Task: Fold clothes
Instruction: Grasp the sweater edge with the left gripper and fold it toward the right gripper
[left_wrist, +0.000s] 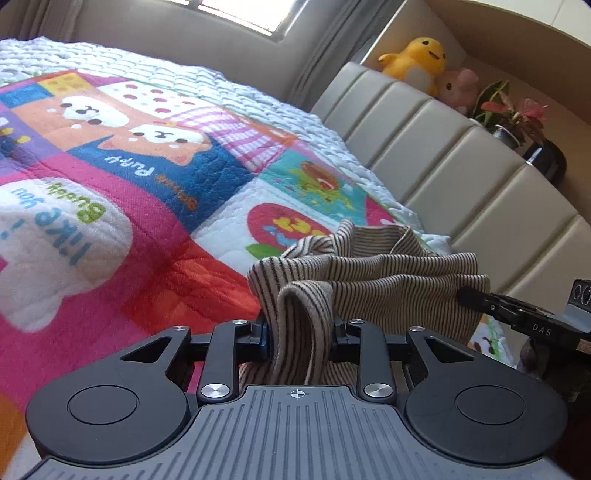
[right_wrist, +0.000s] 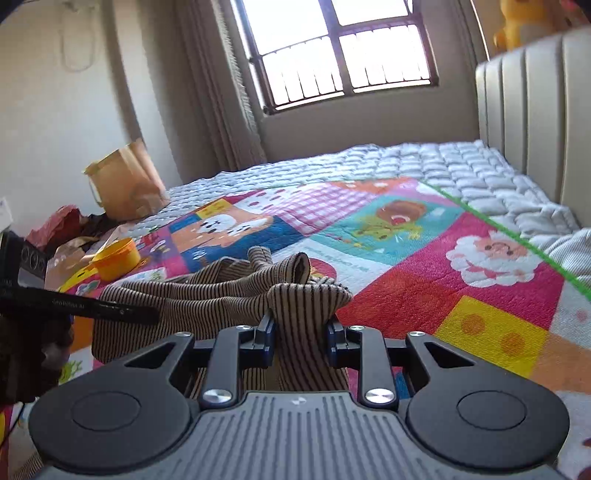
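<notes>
On the left, the left tongs are clenching a bunched fold of the beige, black-striped knit garment, the cloth pinched between both pads. The garment is hanging rumpled between the two tools, just above the bright patchwork cartoon quilt covering the bed. Moving right, the right tongs are gripping another gathered edge of the same striped garment, pads pressing into it. Judging by the crumpled heap, folding is barely starting: both corners are secured, but the garment is not yet spread flat, and every fold appears to be left to make.
</notes>
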